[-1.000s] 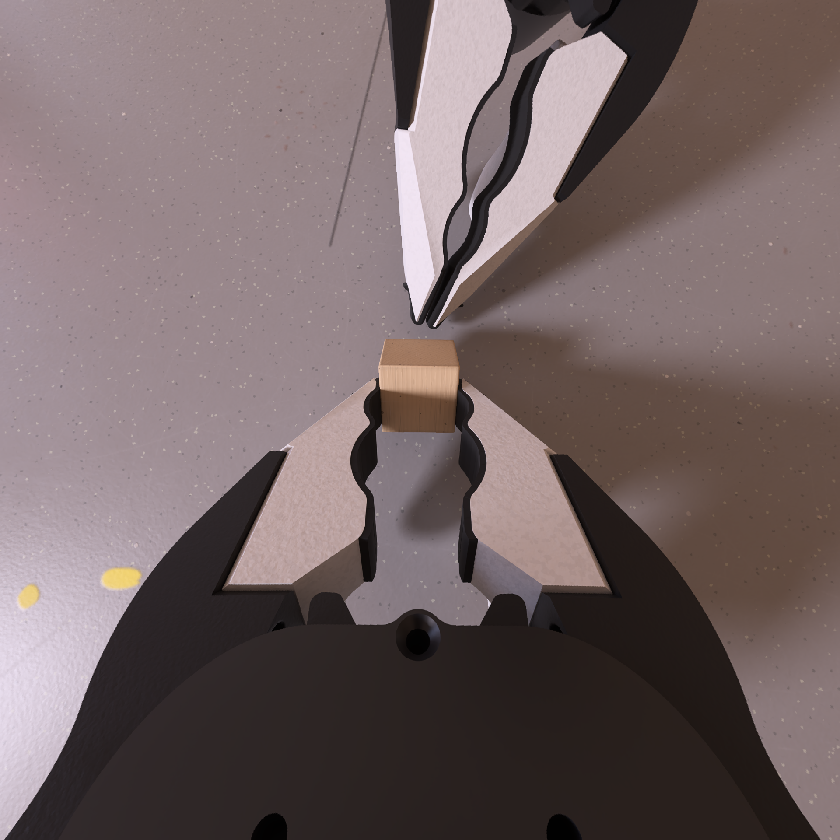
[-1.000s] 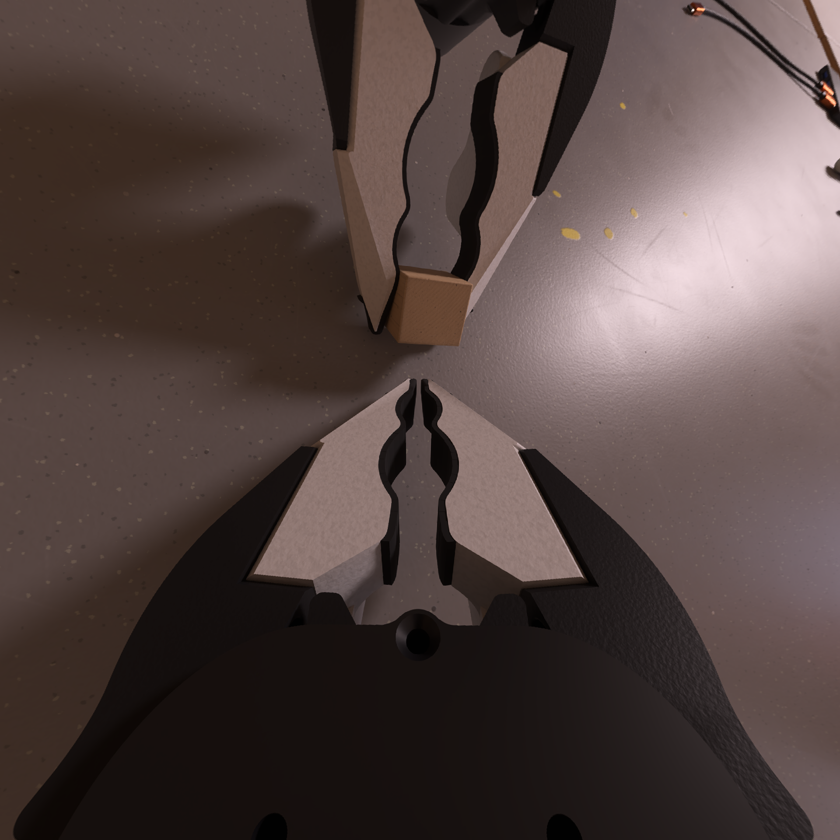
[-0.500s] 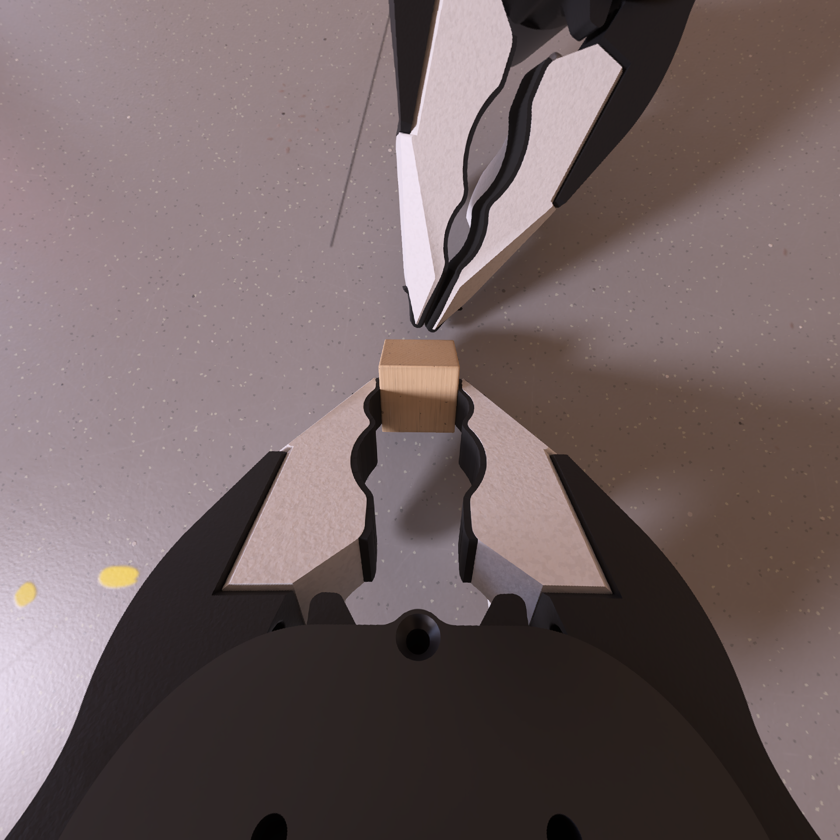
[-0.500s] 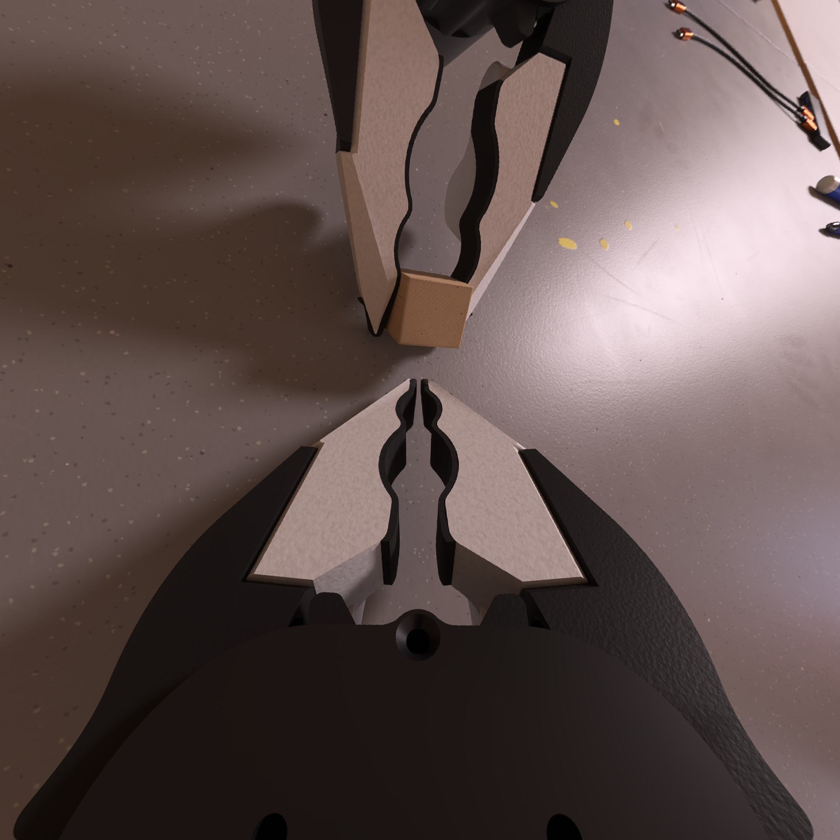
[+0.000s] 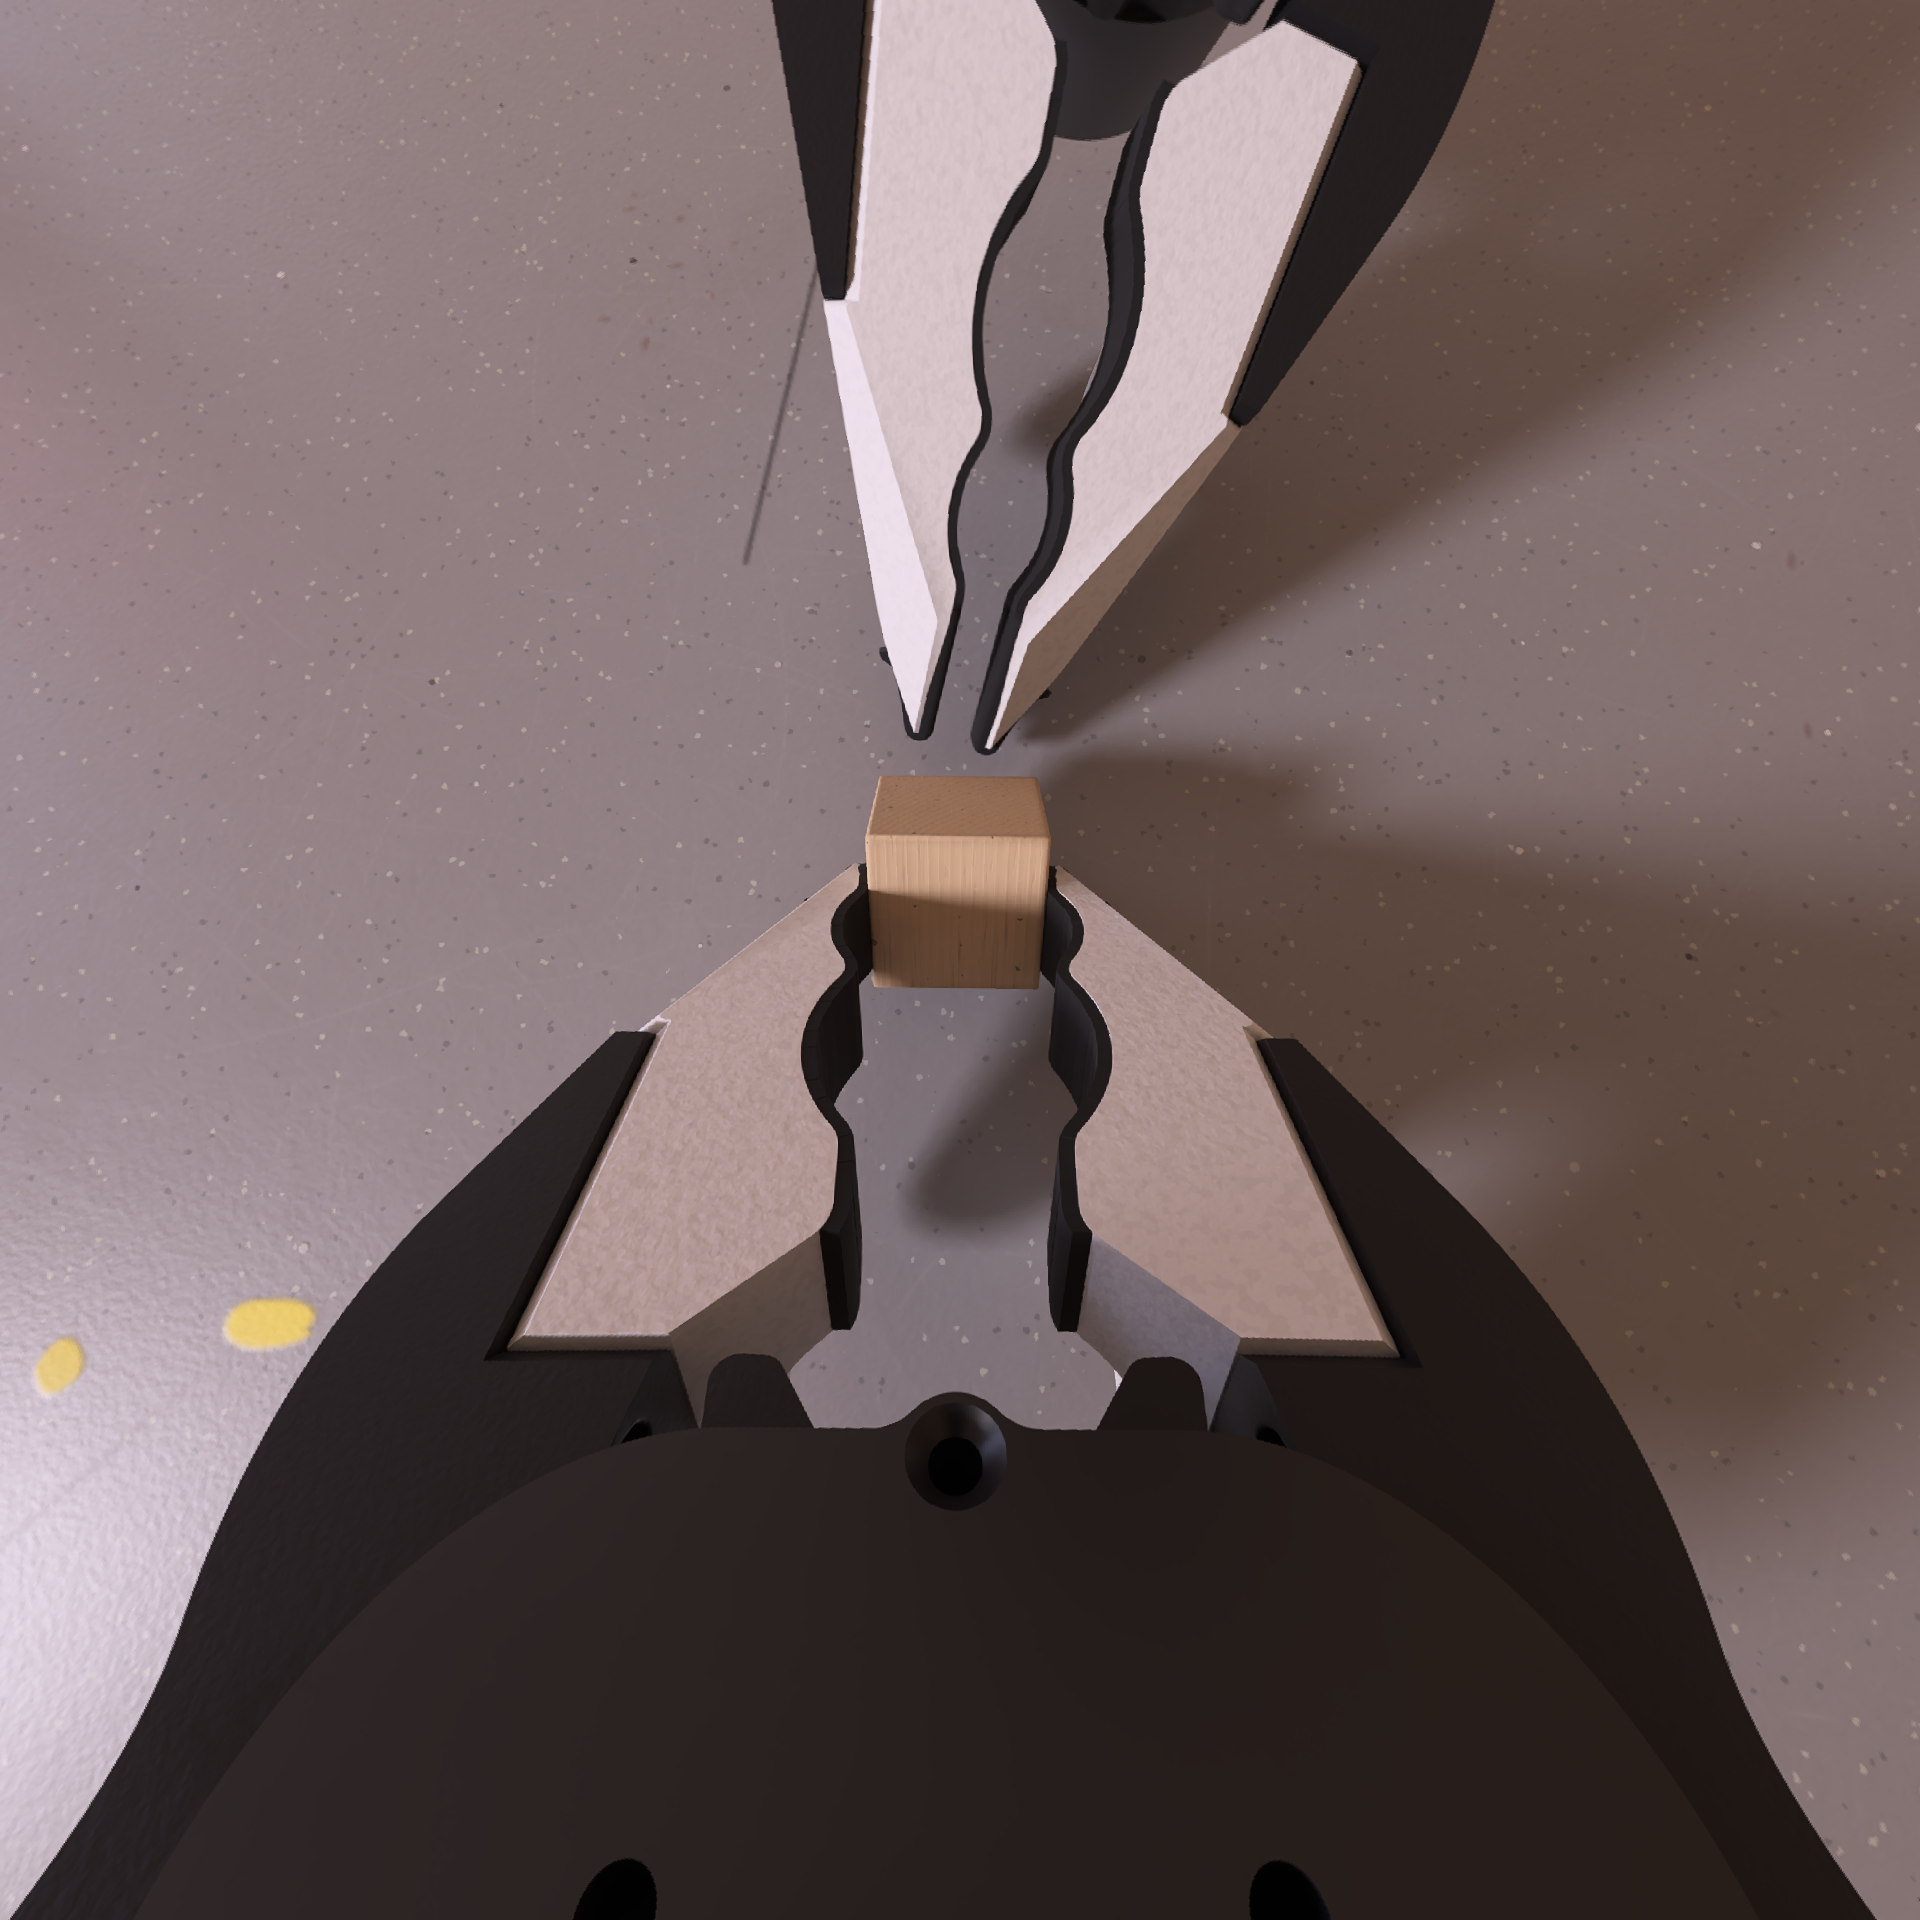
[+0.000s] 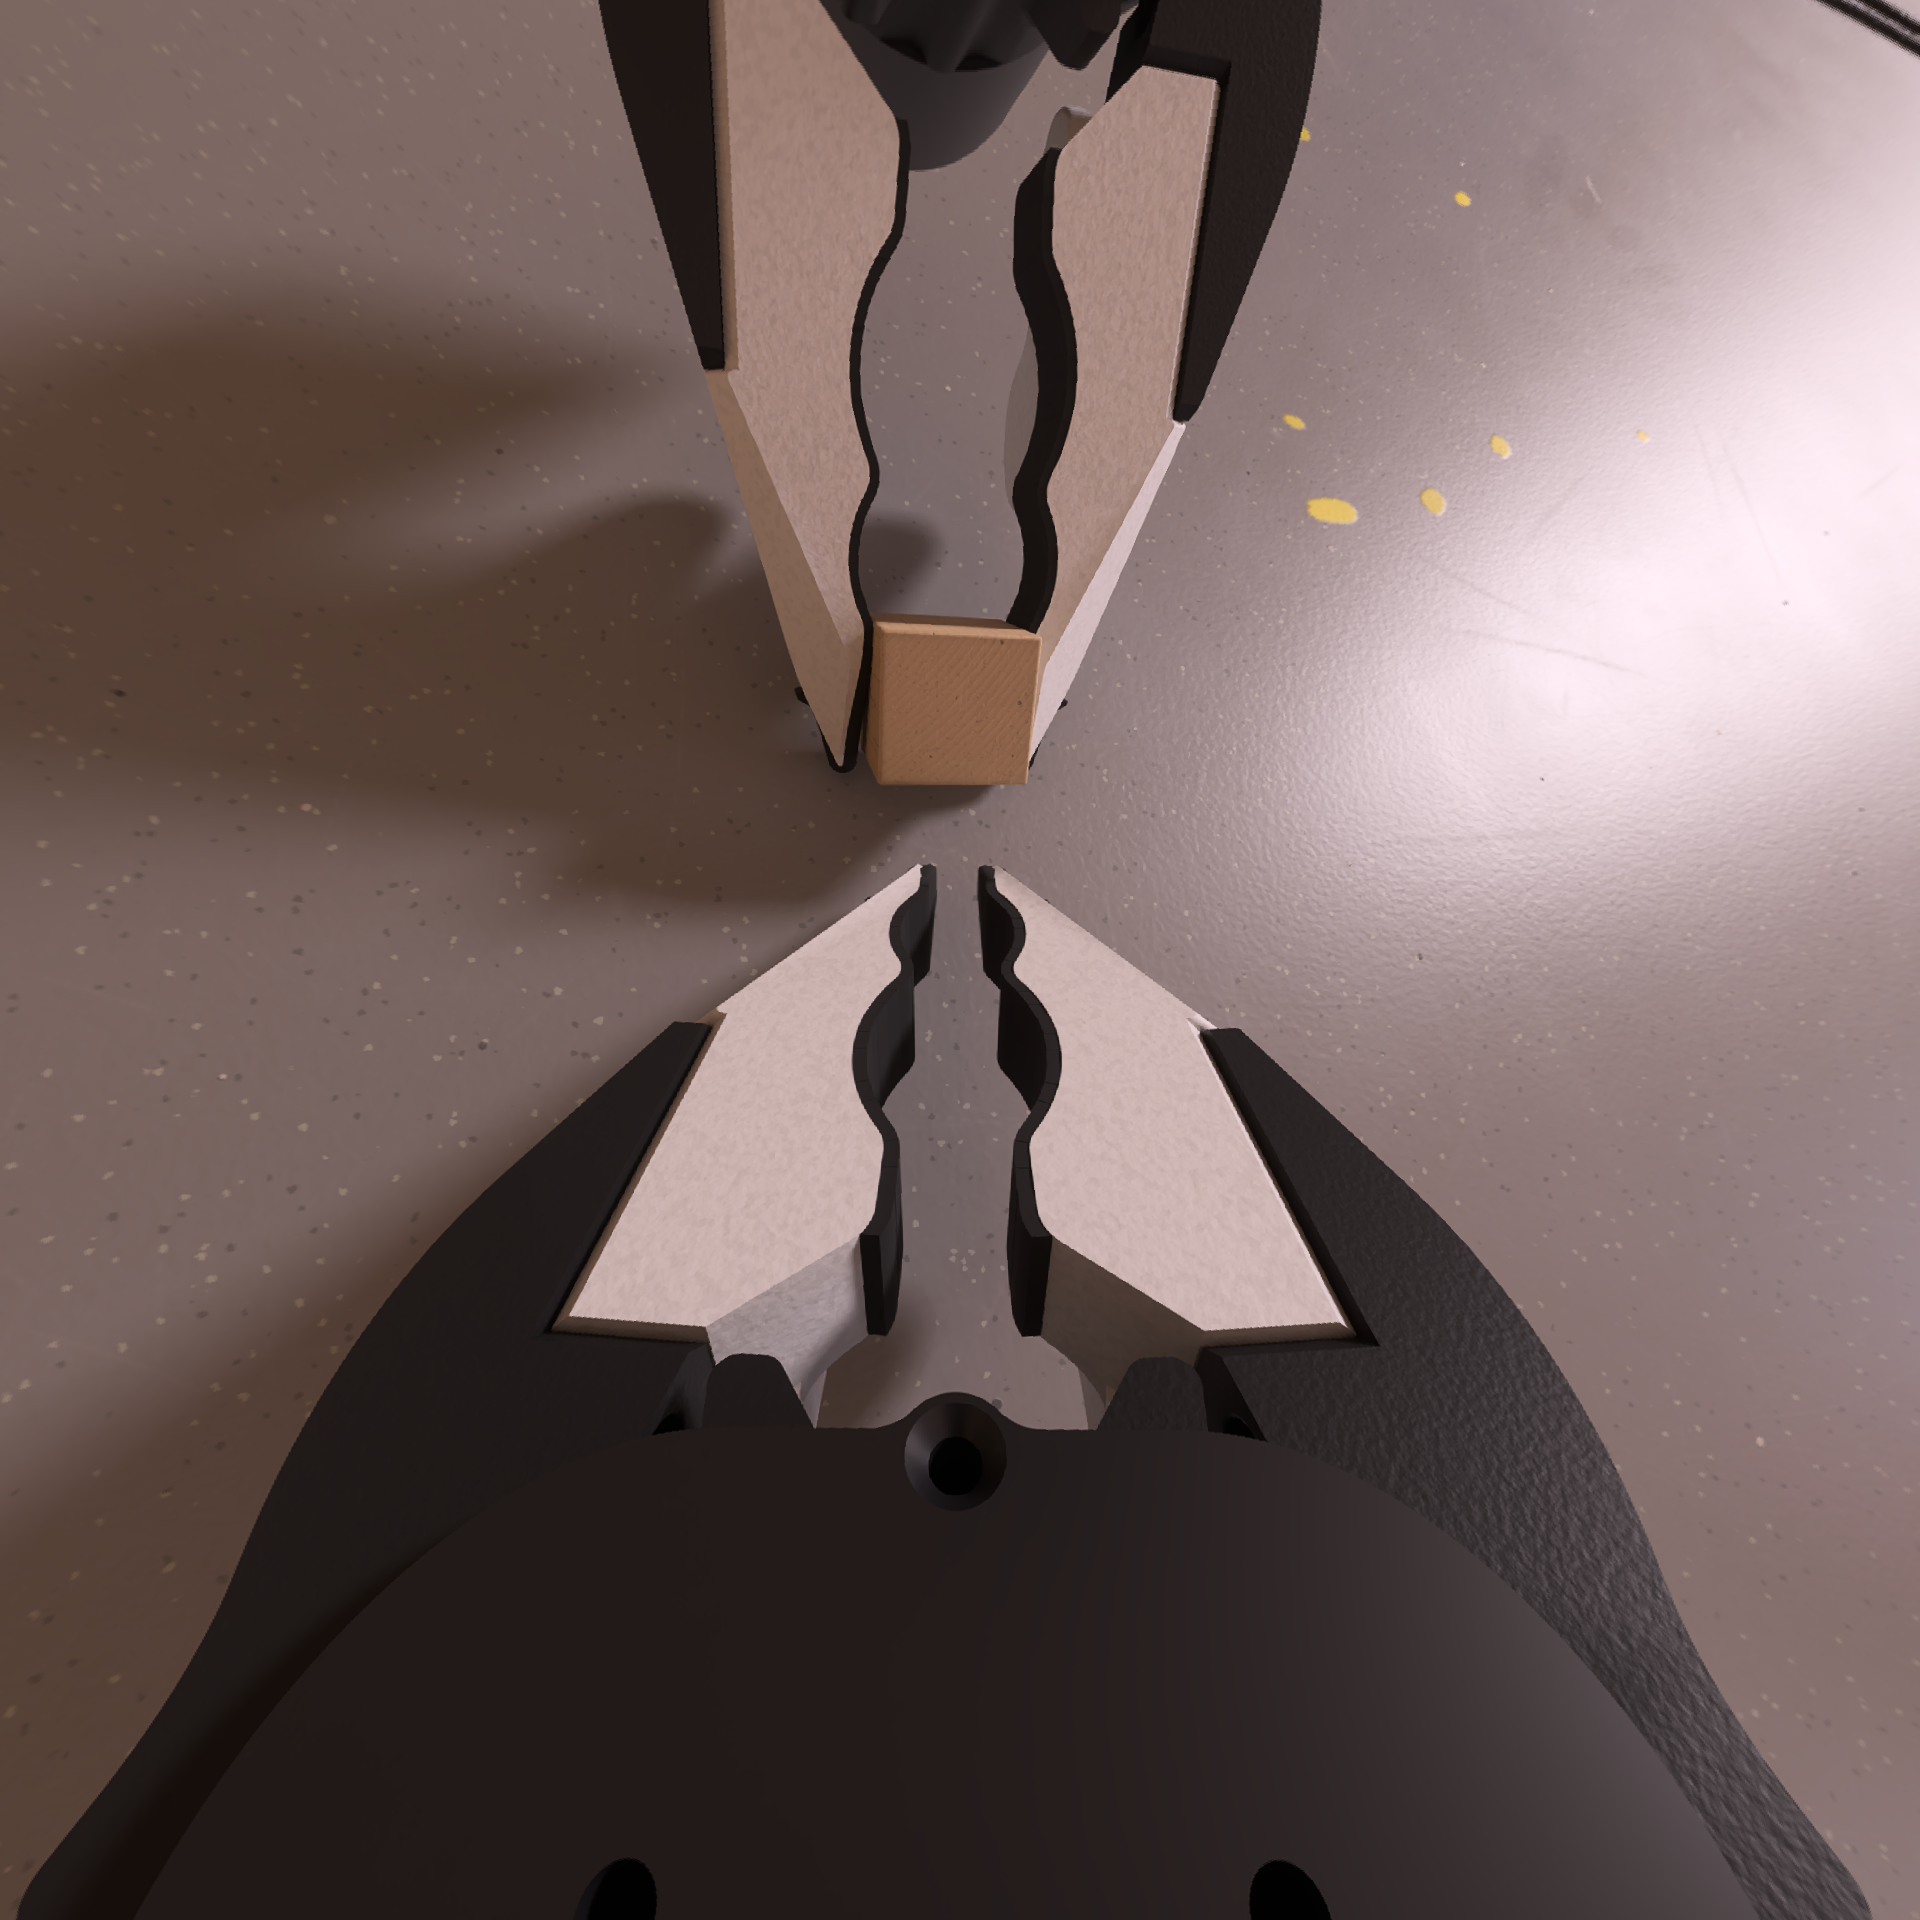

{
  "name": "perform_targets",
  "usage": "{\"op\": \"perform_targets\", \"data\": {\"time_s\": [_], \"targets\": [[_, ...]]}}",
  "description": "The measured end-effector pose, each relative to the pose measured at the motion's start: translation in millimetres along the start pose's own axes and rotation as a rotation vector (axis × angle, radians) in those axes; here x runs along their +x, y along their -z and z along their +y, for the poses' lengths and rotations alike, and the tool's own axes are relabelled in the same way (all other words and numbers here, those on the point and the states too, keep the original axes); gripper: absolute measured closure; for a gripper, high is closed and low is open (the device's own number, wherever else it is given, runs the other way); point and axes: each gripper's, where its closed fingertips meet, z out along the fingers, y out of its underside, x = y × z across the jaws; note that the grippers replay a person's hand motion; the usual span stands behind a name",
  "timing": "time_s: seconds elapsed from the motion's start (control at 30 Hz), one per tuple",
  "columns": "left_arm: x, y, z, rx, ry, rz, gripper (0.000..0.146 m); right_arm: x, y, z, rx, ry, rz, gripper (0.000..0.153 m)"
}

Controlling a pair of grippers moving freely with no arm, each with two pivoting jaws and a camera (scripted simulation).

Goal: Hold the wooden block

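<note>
A small wooden block [image 5: 956, 899] sits pinched between the fingertips of my left gripper [image 5: 956, 883], which is shut on it just above the grey speckled floor. In the right wrist view the same block [image 6: 951, 707] shows at the tips of the left gripper [image 6: 940, 764], facing me. My right gripper [image 6: 956, 873] points straight at the block from the opposite side, a short gap away and not touching it. Its jaws stand slightly apart, narrower than the block, and hold nothing. It also shows in the left wrist view [image 5: 951, 738], tips just beyond the block.
The floor is grey and speckled, with a few yellow spots [image 5: 270, 1325] to the left of my left gripper, also in the right wrist view [image 6: 1332, 509]. A thin dark line [image 5: 779, 416] runs across the floor beside the right gripper.
The right gripper has swung round to face the left one squarely, and its jaws have parted a little. The left gripper still holds the block in the same place.
</note>
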Motion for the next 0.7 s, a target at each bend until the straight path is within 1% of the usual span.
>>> {"op": "perform_targets", "data": {"time_s": [0.1, 0.3, 0.5, 0.7], "targets": [[1.0, 0.0, 0.1, 0.001, -0.002, 0.004, 0.115, -1.4, 2.6, -0.8, 0.013, -0.041, -0.036, 0.14], [1.9, 0.0, 0.3, -0.003, -0.01, 0.005, 0.115, 0.9, 6.9, 6.3, -0.013, -0.14, -0.119, 0.141], [2.4, 0.2, 0.7, -0.01, -0.027, -0.009, 0.115, -1.6, 3.3, 6.2, -0.062, -0.153, -0.15, 0.149], [2.5, 0.4, 0.8, -0.011, -0.033, -0.015, 0.115, -1.6, 2.6, 5.8, -0.071, -0.18, -0.152, 0.15]]}}
